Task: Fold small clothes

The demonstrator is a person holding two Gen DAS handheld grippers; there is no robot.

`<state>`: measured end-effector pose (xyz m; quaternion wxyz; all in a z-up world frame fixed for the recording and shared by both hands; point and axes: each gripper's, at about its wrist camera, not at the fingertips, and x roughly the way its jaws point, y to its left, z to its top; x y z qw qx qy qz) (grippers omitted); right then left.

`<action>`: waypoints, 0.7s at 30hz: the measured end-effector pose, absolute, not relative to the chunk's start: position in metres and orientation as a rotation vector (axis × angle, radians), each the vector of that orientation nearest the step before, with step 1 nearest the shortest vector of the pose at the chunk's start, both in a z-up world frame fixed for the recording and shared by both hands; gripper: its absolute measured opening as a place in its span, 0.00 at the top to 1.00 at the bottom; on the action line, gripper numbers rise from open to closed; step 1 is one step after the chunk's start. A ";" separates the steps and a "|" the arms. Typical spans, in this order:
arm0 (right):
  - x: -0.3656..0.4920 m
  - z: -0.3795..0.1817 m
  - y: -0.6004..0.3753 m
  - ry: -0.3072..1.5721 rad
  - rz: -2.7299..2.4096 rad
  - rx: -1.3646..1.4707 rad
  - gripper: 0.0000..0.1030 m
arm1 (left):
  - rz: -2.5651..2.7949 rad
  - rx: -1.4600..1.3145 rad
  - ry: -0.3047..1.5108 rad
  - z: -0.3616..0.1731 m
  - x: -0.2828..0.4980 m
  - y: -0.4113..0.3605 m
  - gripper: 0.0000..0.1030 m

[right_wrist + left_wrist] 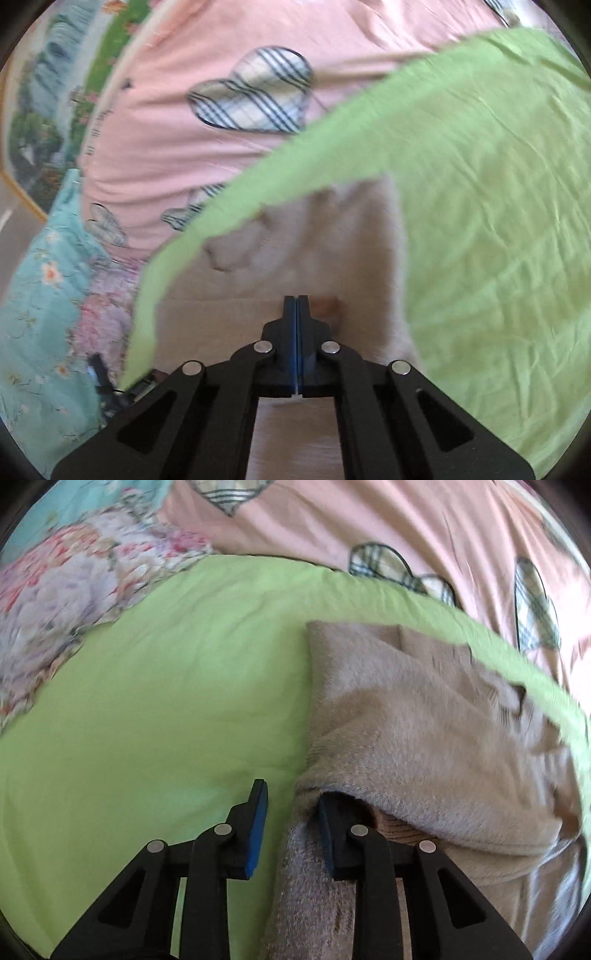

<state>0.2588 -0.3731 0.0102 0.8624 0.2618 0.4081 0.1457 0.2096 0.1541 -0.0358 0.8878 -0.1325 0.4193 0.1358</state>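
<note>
A beige fleecy garment (417,716) lies on a green sheet (166,686), folded over at its near edge. My left gripper (291,812) is open; a strip of the garment's edge (299,878) runs between its jaws, and the right finger sits under the fold. In the right wrist view the same garment (332,243) lies ahead, blurred. My right gripper (296,306) is shut above the beige cloth; I cannot tell whether any cloth is pinched between the pads.
A pink cover with plaid hearts (332,520) lies beyond the green sheet (480,184). A floral cloth (55,602) lies at the left. Turquoise floral bedding (40,295) and a picture panel (48,110) show at the left in the right wrist view.
</note>
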 end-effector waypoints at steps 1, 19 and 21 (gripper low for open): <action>0.259 0.007 -0.374 0.862 0.300 0.544 1.00 | 0.285 -0.282 0.868 -0.035 0.209 0.154 0.74; 0.276 -0.027 -0.321 0.995 0.329 0.444 0.73 | 0.257 -0.236 0.896 -0.038 0.210 0.147 0.76; 0.274 -0.022 -0.323 0.986 0.311 0.427 0.73 | 0.253 -0.241 0.895 -0.038 0.210 0.149 0.76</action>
